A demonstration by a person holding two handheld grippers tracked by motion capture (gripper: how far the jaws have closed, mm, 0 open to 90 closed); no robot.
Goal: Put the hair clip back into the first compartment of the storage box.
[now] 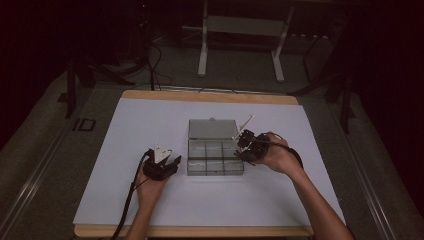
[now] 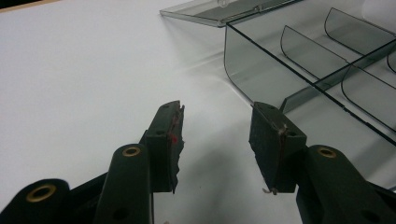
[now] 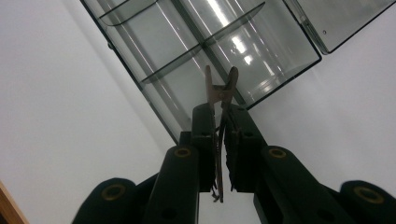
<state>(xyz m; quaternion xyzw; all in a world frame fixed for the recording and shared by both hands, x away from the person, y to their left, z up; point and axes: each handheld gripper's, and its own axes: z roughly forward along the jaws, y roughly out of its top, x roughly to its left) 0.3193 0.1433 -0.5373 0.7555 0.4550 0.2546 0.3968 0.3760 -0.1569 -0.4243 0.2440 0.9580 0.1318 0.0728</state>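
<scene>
A clear plastic compartment box point(image 1: 190, 157) lies on the middle of the white mat, its lid point(image 1: 211, 129) folded open at the far side. My right gripper point(image 1: 241, 150) hovers over the box's right end, shut on a small metal clip. In the right gripper view the clip point(image 3: 219, 86) sticks out past the right gripper point(image 3: 220, 112) above an empty compartment of the box point(image 3: 140, 81). My left gripper point(image 1: 165, 156) rests just left of the box. In the left gripper view the left gripper point(image 2: 218, 112) stands open and empty, with the box wall point(image 2: 261, 65) close ahead on the right.
The white mat point(image 1: 150, 200) covers a wooden table point(image 1: 200, 231) whose edge shows at front and back. Beyond the table a white metal stand point(image 1: 202, 55) and cables sit on the dark floor. The box compartments look empty.
</scene>
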